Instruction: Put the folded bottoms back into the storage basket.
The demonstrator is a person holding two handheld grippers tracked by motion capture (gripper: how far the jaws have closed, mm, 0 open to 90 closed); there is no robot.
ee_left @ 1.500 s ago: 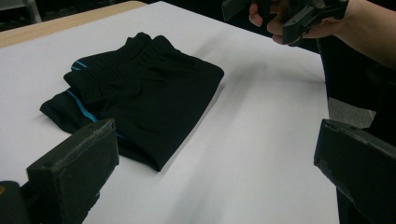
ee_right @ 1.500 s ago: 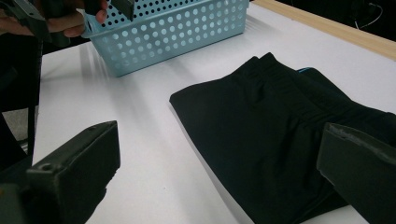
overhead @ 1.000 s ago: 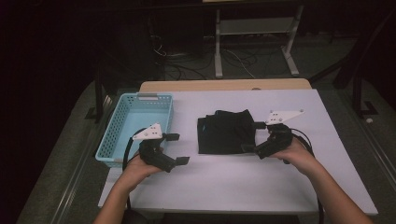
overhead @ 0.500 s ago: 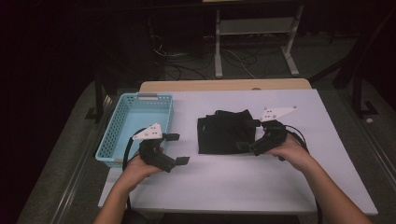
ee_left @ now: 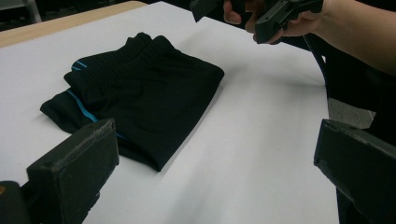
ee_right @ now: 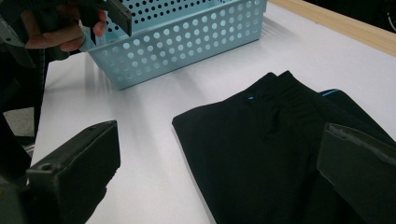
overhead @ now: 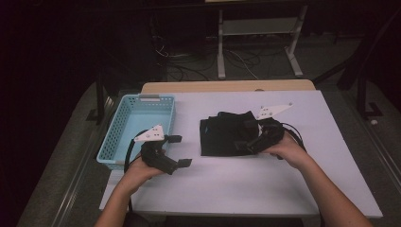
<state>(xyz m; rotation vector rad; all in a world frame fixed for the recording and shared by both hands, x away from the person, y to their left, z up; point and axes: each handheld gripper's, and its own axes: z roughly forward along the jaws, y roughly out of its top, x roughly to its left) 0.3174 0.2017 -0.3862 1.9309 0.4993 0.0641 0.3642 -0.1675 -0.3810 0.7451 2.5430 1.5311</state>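
A folded black garment (overhead: 221, 136) with thin blue piping lies flat in the middle of the white table (overhead: 246, 189). My right gripper (overhead: 246, 135) hangs open over the garment's right edge, jaws wide apart and nothing between them. In the right gripper view (ee_right: 219, 172) the garment (ee_right: 280, 144) lies just ahead. My left gripper (overhead: 180, 150) is open above bare table to the garment's left, beside the basket. The left gripper view (ee_left: 219, 172) faces the garment (ee_left: 140, 93), with the other hand and its gripper (ee_left: 261, 16) beyond.
A light blue perforated basket (overhead: 109, 142) sits on the table's left side, open side up; in the right gripper view the basket (ee_right: 187, 42) stands past the garment. A wooden strip (overhead: 227, 86) borders the table's far edge. Dark floor with cables and a metal stand lies behind.
My right gripper has moved left from beside the garment to over its right edge. The left gripper and the garment have stayed in place.
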